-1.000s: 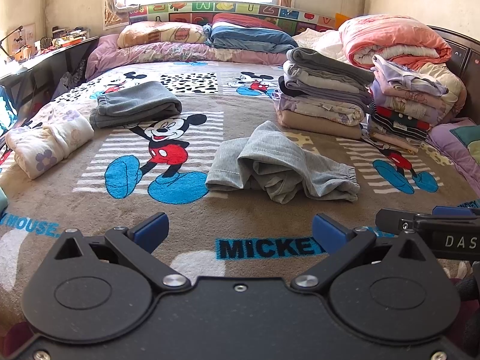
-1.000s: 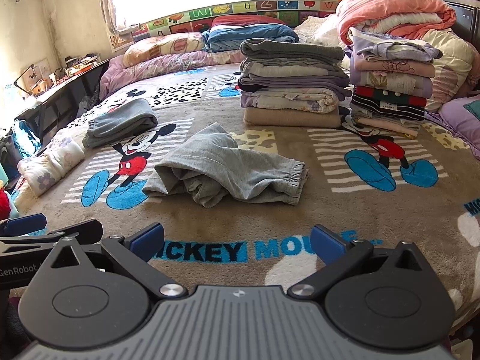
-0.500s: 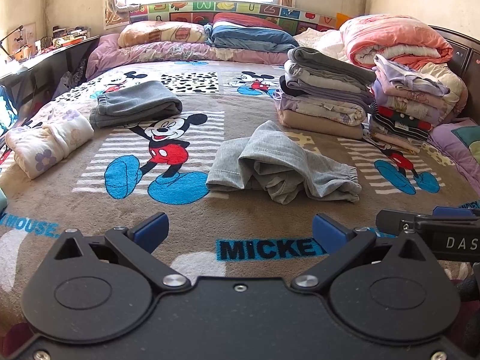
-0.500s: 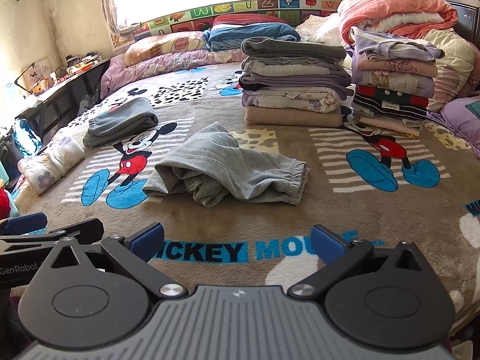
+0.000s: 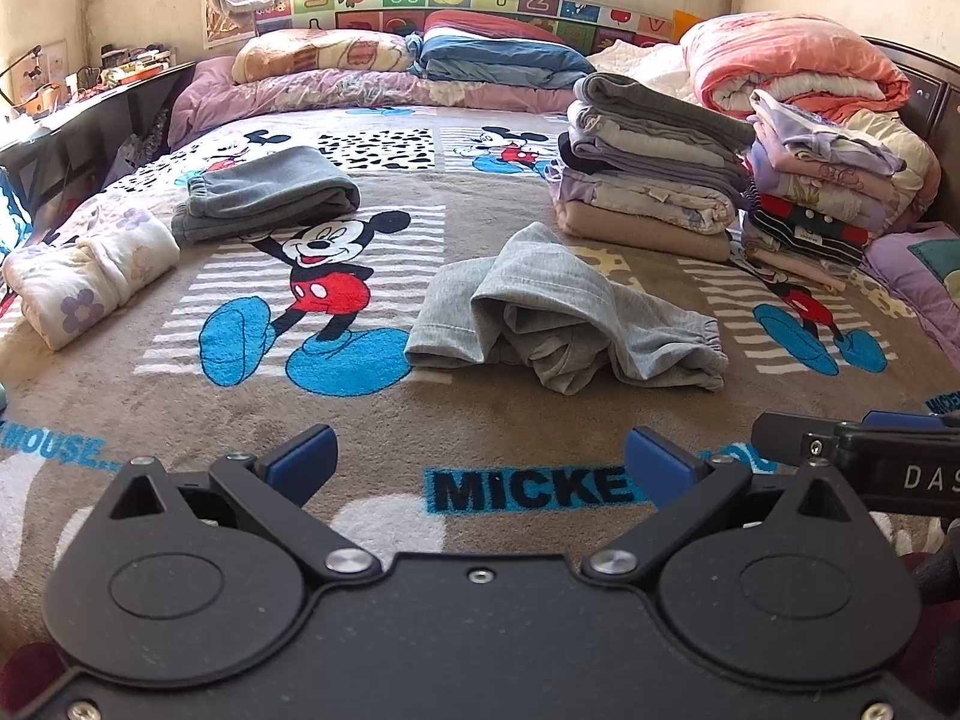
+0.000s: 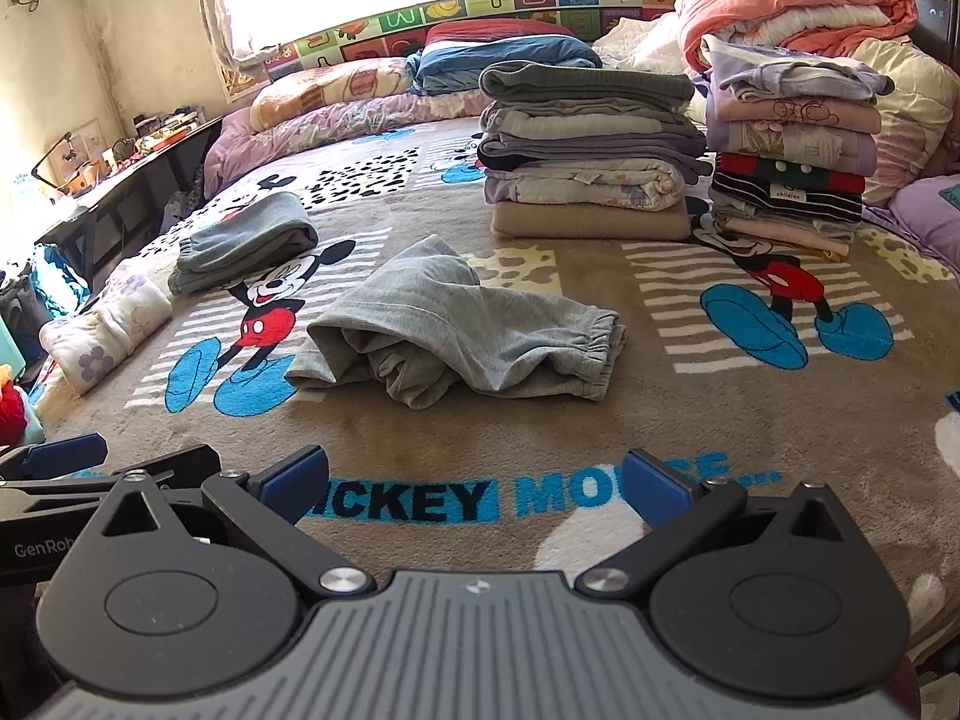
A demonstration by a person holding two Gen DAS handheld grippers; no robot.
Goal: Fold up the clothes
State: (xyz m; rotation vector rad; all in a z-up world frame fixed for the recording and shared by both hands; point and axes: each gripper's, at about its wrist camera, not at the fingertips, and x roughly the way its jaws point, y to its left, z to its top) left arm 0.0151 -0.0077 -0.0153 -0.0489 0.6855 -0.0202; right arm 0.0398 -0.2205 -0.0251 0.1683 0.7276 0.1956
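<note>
A crumpled pair of light grey sweatpants [image 5: 564, 312] [image 6: 462, 336] lies in a heap on the Mickey Mouse blanket [image 5: 336, 414] [image 6: 720, 396], mid-bed. My left gripper [image 5: 480, 462] hovers near the bed's front edge, open and empty, well short of the pants. My right gripper [image 6: 474, 474] is beside it, also open with nothing between its blue-padded fingers. In each wrist view the other gripper shows at the frame's edge.
Two stacks of folded clothes [image 5: 648, 180] [image 6: 792, 156] stand at the back right. A folded dark grey garment [image 5: 264, 192] and a rolled floral one [image 5: 84, 276] lie at the left. Pillows and quilts line the headboard; a dark desk [image 6: 108, 204] flanks the left side.
Both views have shifted very slightly; the pants and stacks lie as before and both grippers stay open.
</note>
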